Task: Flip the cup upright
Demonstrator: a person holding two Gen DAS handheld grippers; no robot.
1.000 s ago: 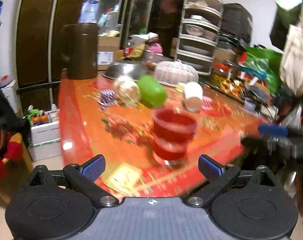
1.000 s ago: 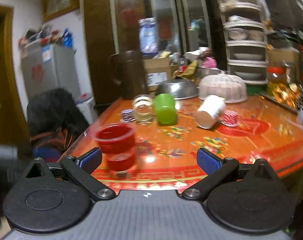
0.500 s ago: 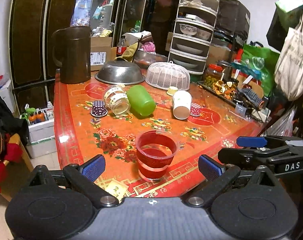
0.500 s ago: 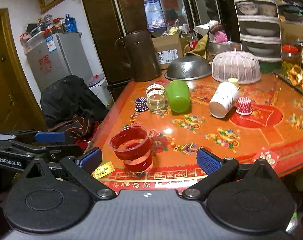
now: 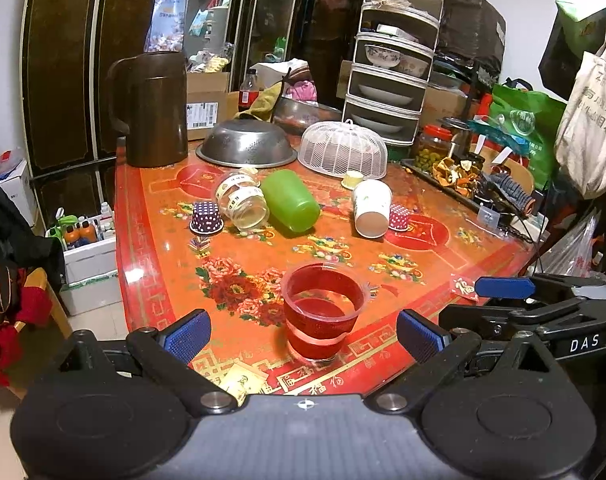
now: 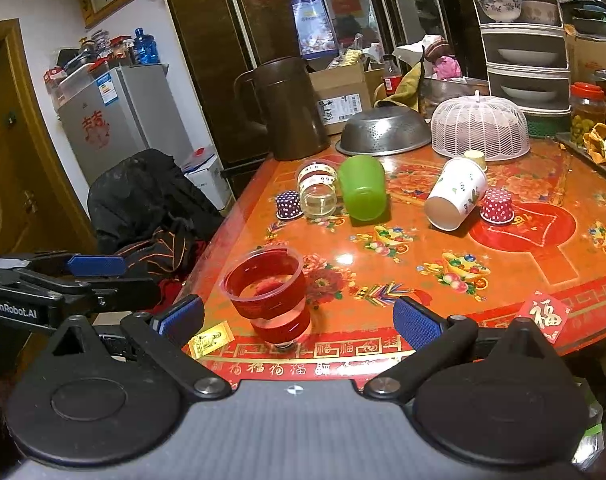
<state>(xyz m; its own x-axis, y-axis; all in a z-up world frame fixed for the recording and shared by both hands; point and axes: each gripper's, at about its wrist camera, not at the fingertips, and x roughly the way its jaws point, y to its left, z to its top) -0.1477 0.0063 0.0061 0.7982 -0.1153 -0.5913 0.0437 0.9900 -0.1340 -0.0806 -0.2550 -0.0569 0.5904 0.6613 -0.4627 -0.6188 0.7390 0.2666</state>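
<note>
A clear plastic cup (image 5: 322,312) stands upright near the front edge of the red table (image 5: 423,256); it also shows in the right wrist view (image 6: 268,296). Farther back lie on their sides a green cup (image 5: 290,201), a glass jar (image 5: 242,204) and a white paper cup (image 5: 371,208). In the right wrist view I see the green cup (image 6: 362,193), the jar (image 6: 317,193) and the paper cup (image 6: 455,198). My left gripper (image 5: 301,332) is open and empty, just in front of the clear cup. My right gripper (image 6: 299,316) is open and empty, at the table's front edge.
Small upside-down cupcake liners (image 5: 206,218) (image 5: 399,217) sit beside the fallen cups. A brown jug (image 5: 151,108), a steel colander (image 5: 247,146) and a white mesh cover (image 5: 342,150) stand at the back. A black chair (image 6: 151,200) is left of the table.
Both grippers have pulled back and risen from the table, so the view is wider and steadier. The clear cup stands in the same place.
</note>
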